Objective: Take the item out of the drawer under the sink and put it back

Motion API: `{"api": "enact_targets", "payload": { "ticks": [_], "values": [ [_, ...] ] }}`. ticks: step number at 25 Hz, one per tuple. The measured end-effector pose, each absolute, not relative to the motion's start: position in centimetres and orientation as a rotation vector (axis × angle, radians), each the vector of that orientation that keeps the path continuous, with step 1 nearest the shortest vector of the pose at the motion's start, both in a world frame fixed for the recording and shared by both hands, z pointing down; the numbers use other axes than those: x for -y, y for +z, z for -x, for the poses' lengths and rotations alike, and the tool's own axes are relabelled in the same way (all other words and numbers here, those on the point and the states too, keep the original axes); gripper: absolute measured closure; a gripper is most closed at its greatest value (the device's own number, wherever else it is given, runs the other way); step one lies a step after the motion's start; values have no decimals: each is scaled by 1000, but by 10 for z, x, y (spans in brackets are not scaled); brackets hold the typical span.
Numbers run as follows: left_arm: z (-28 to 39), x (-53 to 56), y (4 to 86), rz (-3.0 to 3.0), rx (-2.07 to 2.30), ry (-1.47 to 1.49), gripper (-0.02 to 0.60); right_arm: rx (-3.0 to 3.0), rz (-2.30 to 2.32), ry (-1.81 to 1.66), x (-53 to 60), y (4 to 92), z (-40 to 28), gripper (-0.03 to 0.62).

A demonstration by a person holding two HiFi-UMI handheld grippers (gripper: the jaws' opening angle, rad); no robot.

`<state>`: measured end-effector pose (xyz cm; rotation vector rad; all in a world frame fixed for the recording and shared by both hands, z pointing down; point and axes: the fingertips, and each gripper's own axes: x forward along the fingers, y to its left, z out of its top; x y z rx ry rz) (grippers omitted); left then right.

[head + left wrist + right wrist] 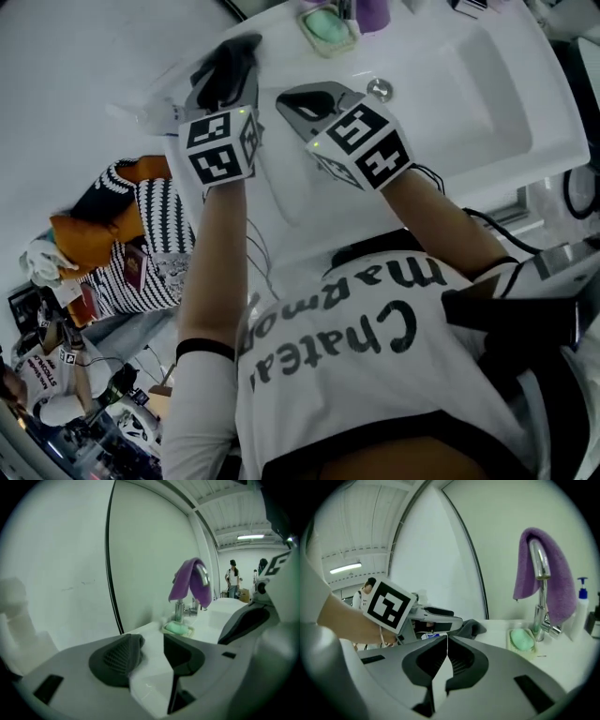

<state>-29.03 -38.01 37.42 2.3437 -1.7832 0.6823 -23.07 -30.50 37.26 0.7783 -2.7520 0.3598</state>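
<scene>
Hovering above white sink countertop [281, 202], holding left gripper [152, 641] spread wide around nothing, holding right gripper [446, 637] clenched tip to tip and empty, seemingly clear plastic packet [150, 101] lying on countertop just beside left gripper, drawer out of sight.

White sink counter [572, 660] — green soap [521, 640] in dish [529, 652] beside faucet [540, 620], pump bottle [582, 609] near.

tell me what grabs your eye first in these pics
The purple cloth draped over the tap stands out, with green soap beside the tap's foot. In the head view, the left gripper and right gripper hover over the white sink, showing bold black-and-white marker cubes.
</scene>
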Motion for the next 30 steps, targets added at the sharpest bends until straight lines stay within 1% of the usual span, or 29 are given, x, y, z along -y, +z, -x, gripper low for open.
{"api": "enact_targets", "payload": {
  "ticks": [3,5,7,12,16,21,22,23,25,28,30],
  "values": [
    [284,347,352,-2410,1769,614,380,2797,-829,563,282,357,227,582],
    [280,322,344,-2454,1732,629,380,2834,-849,732,264,346,226,583],
    [280,297,340,-2486,1687,652,380,2878,-870,831,243,332,225,583],
    [288,249,311,-2565,1668,594,382,2915,-916,752,206,301,225,583],
    [293,201,304,-2617,1644,617,385,2897,-893,793,159,297,232,583],
    [293,120,308,-2658,1557,588,413,2852,-830,580,94,300,240,583],
    [295,104,314,-2646,1537,572,422,2838,-815,546,82,304,242,583],
    [298,89,321,-2626,1518,540,445,2820,-800,518,71,309,243,583],
    [303,58,331,-2575,1481,439,510,2783,-786,492,51,319,245,583],
    [310,8,344,-2480,1462,267,545,2773,-813,551,26,327,240,583],
    [316,-22,352,-2411,1452,151,548,2795,-838,634,16,325,233,583]
  ]
}}
